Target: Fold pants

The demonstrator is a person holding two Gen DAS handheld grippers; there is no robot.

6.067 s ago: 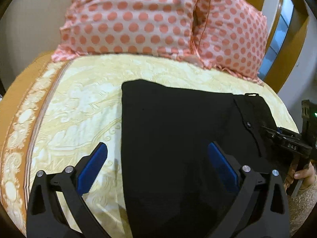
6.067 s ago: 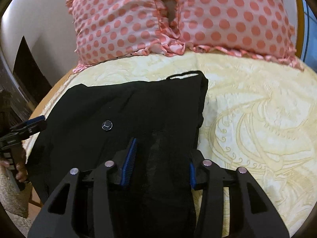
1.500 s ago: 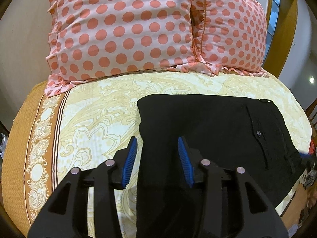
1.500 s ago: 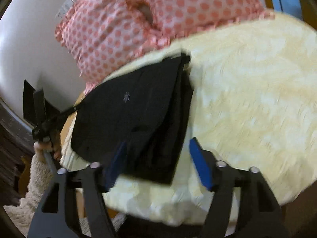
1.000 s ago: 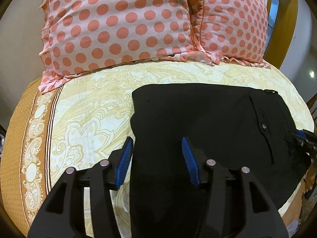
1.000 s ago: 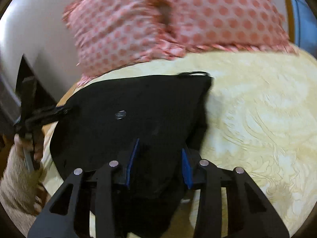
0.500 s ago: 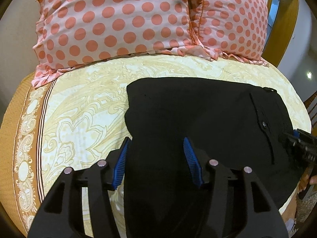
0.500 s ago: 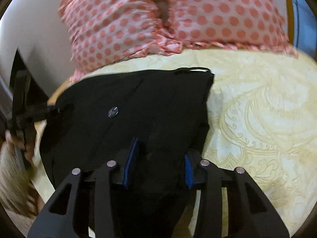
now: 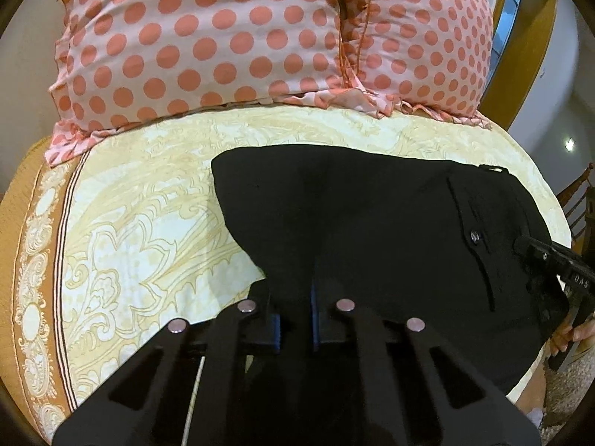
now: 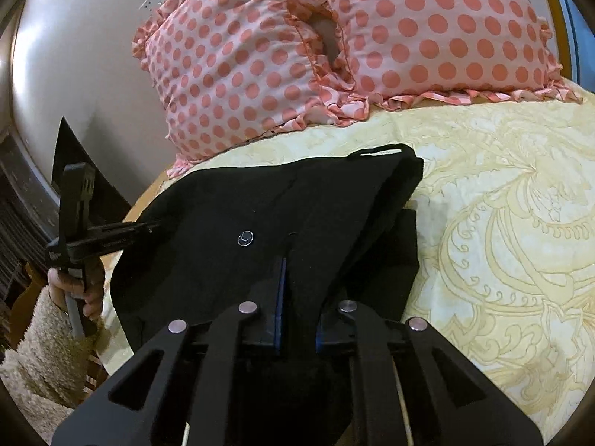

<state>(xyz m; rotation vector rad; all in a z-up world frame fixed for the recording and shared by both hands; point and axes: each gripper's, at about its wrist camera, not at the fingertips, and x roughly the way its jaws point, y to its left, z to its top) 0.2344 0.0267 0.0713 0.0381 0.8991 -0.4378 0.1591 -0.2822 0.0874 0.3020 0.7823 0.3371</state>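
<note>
Yellow patterned bedspread (image 9: 141, 223) covers the bed, and nearest the cameras both grippers pinch the black pants (image 9: 372, 215): the left gripper (image 9: 293, 319) has its fingers clenched on the near edge, the right gripper (image 10: 297, 319) likewise. Beyond the pants lie two pink polka-dot pillows (image 9: 208, 44).

Black pants (image 9: 372, 223) fabric hides both tool tips; the near hem runs off frame

Both grippers' jaws, wider half a second ago, now pinch the pants (image 9: 372, 223), lifting the near edge.
</note>
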